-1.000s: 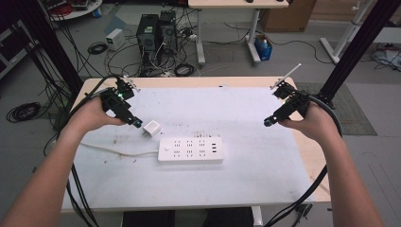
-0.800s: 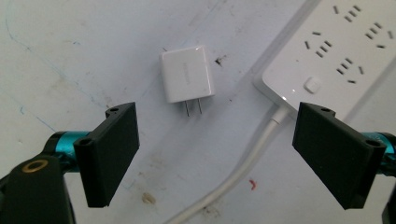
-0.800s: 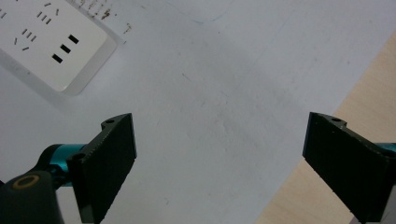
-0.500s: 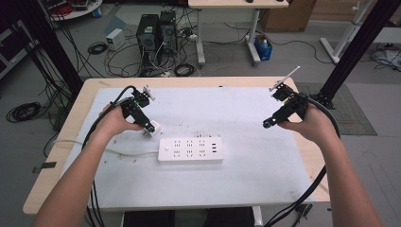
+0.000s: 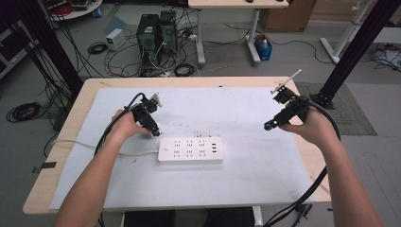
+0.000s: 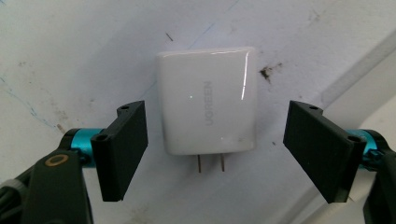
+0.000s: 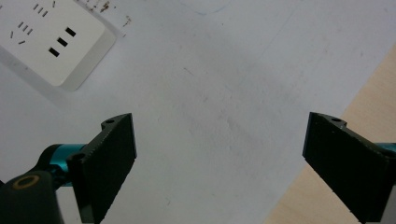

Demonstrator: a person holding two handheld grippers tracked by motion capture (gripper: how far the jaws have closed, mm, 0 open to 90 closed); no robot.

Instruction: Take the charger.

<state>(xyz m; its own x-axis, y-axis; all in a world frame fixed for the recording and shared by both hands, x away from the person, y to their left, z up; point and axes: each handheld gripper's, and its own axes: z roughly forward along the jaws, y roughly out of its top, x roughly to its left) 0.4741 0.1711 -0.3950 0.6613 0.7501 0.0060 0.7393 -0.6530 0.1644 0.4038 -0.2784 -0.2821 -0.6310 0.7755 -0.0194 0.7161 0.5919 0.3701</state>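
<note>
Your left gripper (image 6: 212,154) is down over the small white square plastic charger (image 6: 208,100), with the two black jaws standing either side of it and a clear gap between each pad and the charger's sides. Those jaws have just been closing in, with the charger between them, yet neither pad presses on it. The charger lies flat on the white sheet (image 6: 70,51) that covers the table, its two metal prongs (image 6: 210,163) pointing toward your hand and its grey lettering face-up.

From the high view, your left gripper (image 5: 155,132) sits low at the sheet's left part, tips just beside the left end of the long white plastic power strip (image 5: 190,149). The charger itself is hard to make out there under the tips. The strip lies flat near the middle of the sheet, and its pale cable (image 5: 71,142) runs off to the left, passing under your left forearm.

Your right gripper (image 7: 219,158) has its jaws wide apart with nothing between them, just bare sheet below and the light wooden table edge (image 7: 373,93) at one side. One corner of the power strip (image 7: 60,46) shows farther off in that view. From above, your right gripper (image 5: 268,126) hangs above the sheet's right part, well apart from the strip and the charger.
</note>
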